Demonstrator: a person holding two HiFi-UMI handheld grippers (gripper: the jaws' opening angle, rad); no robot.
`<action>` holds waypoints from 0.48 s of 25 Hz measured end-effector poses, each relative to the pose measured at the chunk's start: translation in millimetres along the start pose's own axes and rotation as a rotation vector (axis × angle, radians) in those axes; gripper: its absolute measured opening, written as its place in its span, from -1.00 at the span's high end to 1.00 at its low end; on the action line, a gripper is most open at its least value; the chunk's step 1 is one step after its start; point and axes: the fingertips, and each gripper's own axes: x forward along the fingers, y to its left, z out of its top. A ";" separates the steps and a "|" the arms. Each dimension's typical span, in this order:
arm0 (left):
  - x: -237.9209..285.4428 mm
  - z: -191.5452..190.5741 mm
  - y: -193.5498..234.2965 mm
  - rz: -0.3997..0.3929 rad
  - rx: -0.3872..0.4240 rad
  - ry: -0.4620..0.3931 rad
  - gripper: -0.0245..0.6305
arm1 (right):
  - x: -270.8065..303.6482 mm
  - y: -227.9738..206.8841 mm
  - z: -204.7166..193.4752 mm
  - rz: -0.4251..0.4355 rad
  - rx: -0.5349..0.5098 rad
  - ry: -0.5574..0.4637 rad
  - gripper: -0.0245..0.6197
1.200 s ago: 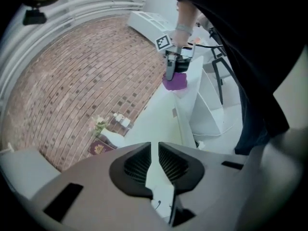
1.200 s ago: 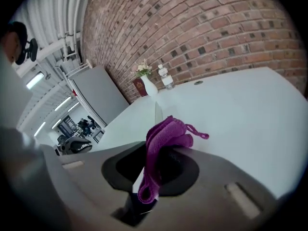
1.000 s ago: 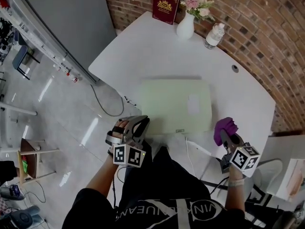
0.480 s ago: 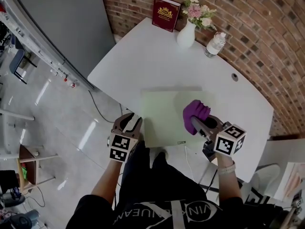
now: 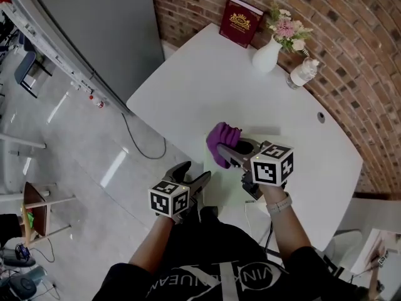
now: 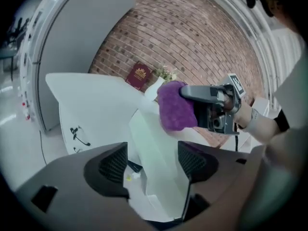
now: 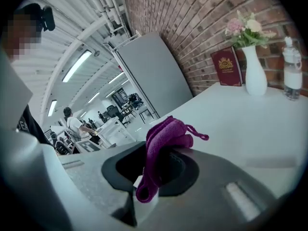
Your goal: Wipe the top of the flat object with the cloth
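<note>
From the head view, my right gripper [image 5: 230, 152] was clenched on the purple cloth [image 5: 221, 142] and held it over the far left part of the pale green flat object [image 5: 219, 185], which lay at the near edge of the white table [image 5: 188, 86]. I could not tell whether the cloth touched the surface. My left gripper [image 5: 194, 173] sat just beside the object's near left corner, its jaws spread. A red book [image 5: 240, 21], a white vase [image 5: 267, 54] of flowers and a clear bottle [image 5: 303, 73] stood along the brick wall at the table's far side. In the left gripper view, the left gripper [image 6: 153, 162] had just been opening its jaws. The near end of the flat object [image 6: 156, 148] showed between them, and neither pad pressed on it. Beyond, the right gripper [image 6: 195, 100] carried the cloth [image 6: 175, 107] above the object, with the book [image 6: 138, 76] behind. In the right gripper view, the right gripper [image 7: 156, 170] gripped the bunched cloth [image 7: 163, 141] between its jaws, one folded end hanging below them. The table [image 7: 231, 124] stretched ahead to the book [image 7: 226, 66], the vase [image 7: 254, 73] and the bottle [image 7: 292, 71].
</note>
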 end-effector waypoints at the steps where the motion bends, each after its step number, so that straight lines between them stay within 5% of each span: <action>1: 2.2 -3.7 0.0 -0.014 -0.038 0.017 -0.01 | 9.5 -0.2 1.9 0.011 0.016 0.010 0.72; 12: 23.4 -54.0 -15.6 -0.265 -0.307 0.214 -0.07 | 49.5 -26.5 -14.0 0.013 0.146 0.084 0.72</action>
